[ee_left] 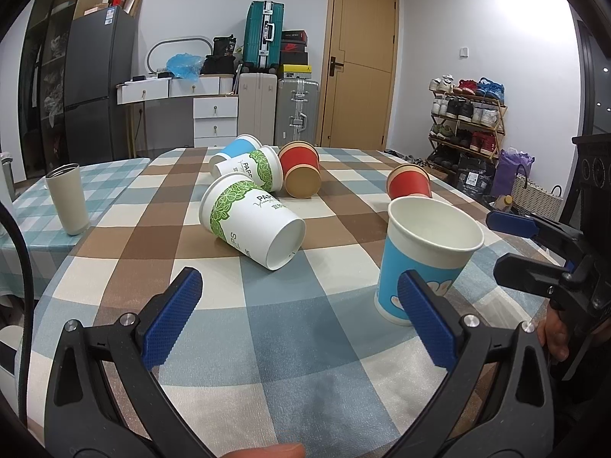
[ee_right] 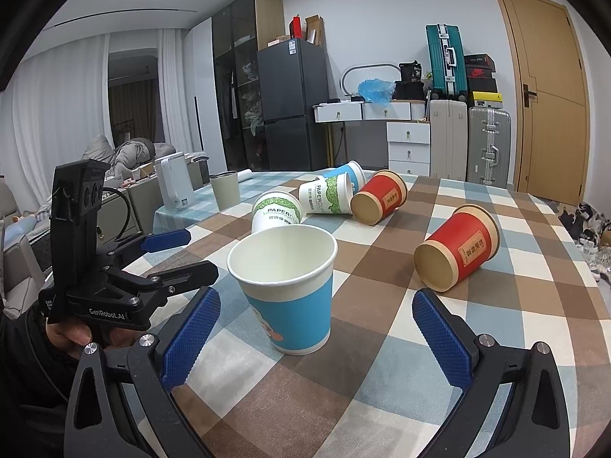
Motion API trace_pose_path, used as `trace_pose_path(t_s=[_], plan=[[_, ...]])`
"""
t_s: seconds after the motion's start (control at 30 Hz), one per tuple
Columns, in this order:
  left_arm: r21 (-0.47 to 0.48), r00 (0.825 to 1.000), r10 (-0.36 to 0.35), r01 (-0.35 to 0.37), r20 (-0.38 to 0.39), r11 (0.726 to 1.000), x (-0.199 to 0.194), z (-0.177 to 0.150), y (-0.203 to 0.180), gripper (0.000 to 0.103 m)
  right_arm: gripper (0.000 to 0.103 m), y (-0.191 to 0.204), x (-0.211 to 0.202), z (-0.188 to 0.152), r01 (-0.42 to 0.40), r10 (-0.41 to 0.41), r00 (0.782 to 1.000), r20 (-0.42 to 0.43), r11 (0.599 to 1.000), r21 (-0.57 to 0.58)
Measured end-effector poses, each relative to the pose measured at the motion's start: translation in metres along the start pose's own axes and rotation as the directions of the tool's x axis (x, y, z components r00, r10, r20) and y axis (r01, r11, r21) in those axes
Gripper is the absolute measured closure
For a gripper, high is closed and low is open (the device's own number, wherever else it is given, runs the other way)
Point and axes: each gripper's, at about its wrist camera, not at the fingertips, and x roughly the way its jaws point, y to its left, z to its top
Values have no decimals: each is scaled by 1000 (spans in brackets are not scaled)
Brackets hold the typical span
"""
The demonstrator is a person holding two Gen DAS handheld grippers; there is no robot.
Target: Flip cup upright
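Cups crowd your checked desk (ee_left: 267, 343), and one of them, the blue cup (ee_left: 424, 259), stands upright with its mouth to the ceiling and its long axis vertical. In the left wrist view it sits at about 2 o'clock from your left gripper (ee_left: 301, 316), just beside the right-hand finger; in the right wrist view it rises between the fingers of your right gripper (ee_right: 317, 328), nearer the left one. Both grippers have their fingers spread wide and hold nothing; neither appears to touch the cup.

Judged from how things lie, that one flip looks finished, and the rest remains. Five more cups lie on their sides. The near green-leaf cup (ee_left: 252, 221) lies at 12 o'clock from your left gripper, base toward you, mouth away, axis roughly along your line of sight. Behind it lie a second green-leaf cup (ee_left: 256, 170), a fallen blue cup (ee_left: 235, 149) and a red cup (ee_left: 299, 171), bases likewise facing you. Another red cup (ee_right: 458, 255) lies at 1 o'clock from your right gripper, its tan base toward you. A grey tumbler (ee_left: 68, 198) stands upright at 10 o'clock, well apart.
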Motion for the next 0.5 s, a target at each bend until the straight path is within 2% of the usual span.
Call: trace_pose_path(t_s=[0.5], plan=[[-1, 1000, 0, 0, -1, 1000, 0, 0, 0, 1, 0, 0, 1, -1, 0, 0, 1000, -6, 1000, -2]])
